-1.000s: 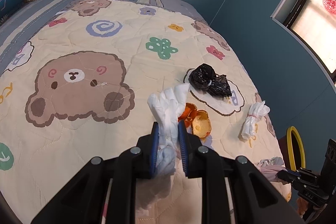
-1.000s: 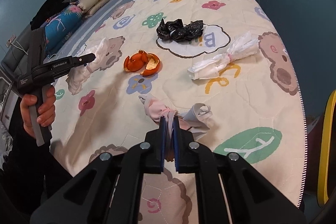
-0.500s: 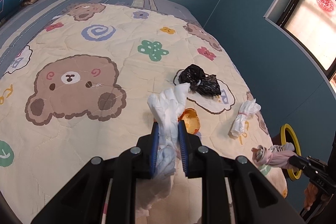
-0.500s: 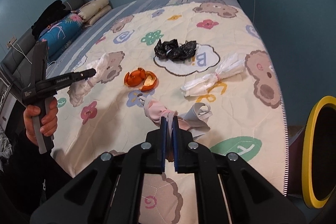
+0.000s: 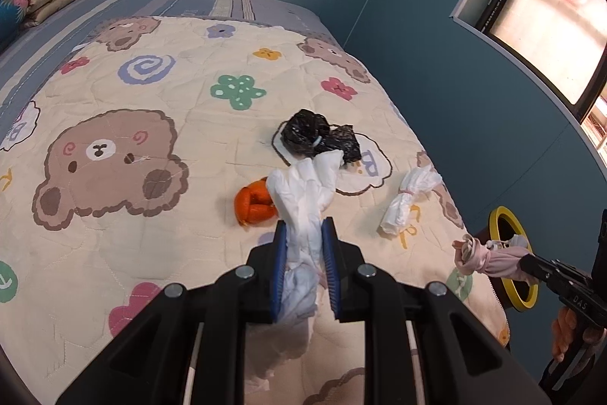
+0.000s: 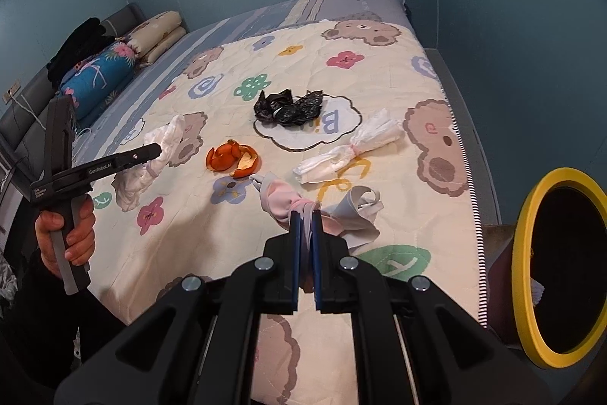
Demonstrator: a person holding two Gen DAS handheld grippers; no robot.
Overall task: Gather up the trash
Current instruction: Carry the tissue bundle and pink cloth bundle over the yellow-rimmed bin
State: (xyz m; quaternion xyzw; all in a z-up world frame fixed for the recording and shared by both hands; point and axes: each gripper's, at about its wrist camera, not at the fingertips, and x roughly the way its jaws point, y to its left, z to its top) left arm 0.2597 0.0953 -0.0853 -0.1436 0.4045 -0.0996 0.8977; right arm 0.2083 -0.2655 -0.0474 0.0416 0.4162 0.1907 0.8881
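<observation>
We have both loads off the bear-print quilt (image 6: 379,63) and should carry them straight to the yellow-rimmed bin (image 6: 561,264) at the bed's right side. The left gripper (image 5: 303,241) is clamped on a knotted white plastic bag (image 5: 303,200); the right gripper (image 6: 308,230) is pinched nearly closed on a pink and grey cloth bundle (image 6: 292,204). Best to keep both grips tight until each bundle hangs over the dark opening — let go early and it lands back on the bed. Compared with a second ago, both bundles ride higher and the bin fills more of the right view. A black crumpled bag (image 6: 288,107), orange peel (image 6: 233,160) and a second white tied bag (image 6: 353,147) lie on the quilt — uncollected.
</observation>
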